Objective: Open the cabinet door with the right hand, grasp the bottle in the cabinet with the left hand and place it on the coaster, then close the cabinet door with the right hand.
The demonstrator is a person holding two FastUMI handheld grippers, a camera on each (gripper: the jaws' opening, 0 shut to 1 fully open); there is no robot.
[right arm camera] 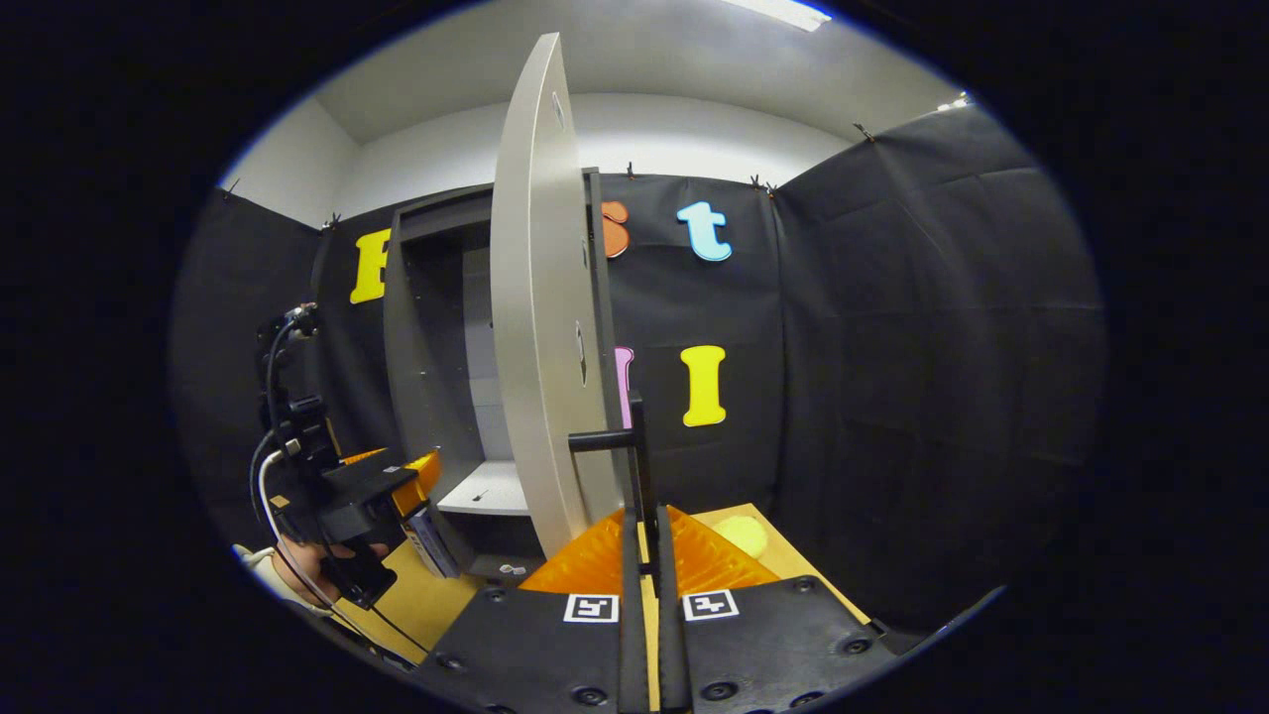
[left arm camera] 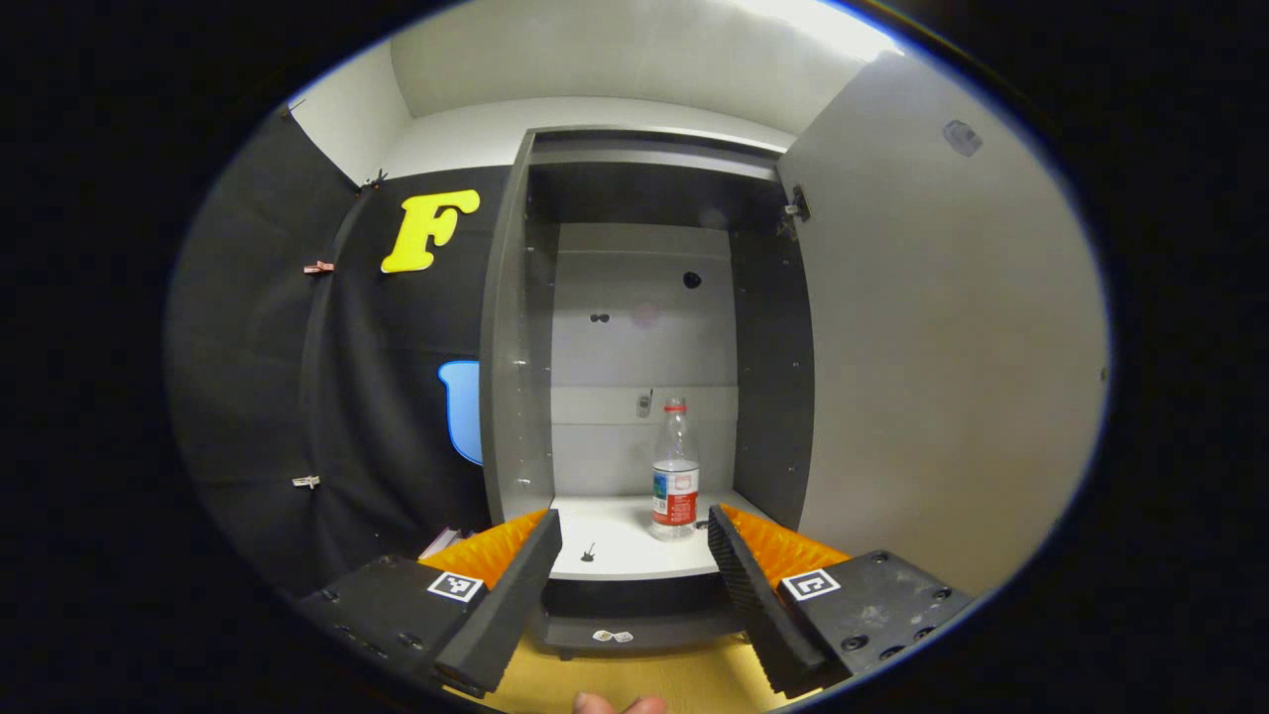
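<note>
Inside the cabinet [left arm camera: 516, 327], the bottle [left arm camera: 675, 471] stands upright; left gripper [left arm camera: 634, 555] fingers apart; right gripper [right arm camera: 646, 555] clamped on the door handle [right arm camera: 634, 466].

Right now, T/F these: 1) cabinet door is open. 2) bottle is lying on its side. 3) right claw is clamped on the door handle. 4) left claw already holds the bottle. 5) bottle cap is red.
1) The cabinet door is open. True: it is swung wide and the inside of the cabinet shows.
2) The bottle lies on its side. False: it stands upright on the white shelf.
3) The right claw is clamped on the door handle. True: both fingers press on the black bar.
4) The left claw already holds the bottle. False: its fingers are spread apart, in front of the shelf, short of the bottle.
5) The bottle cap is red. True.
</note>
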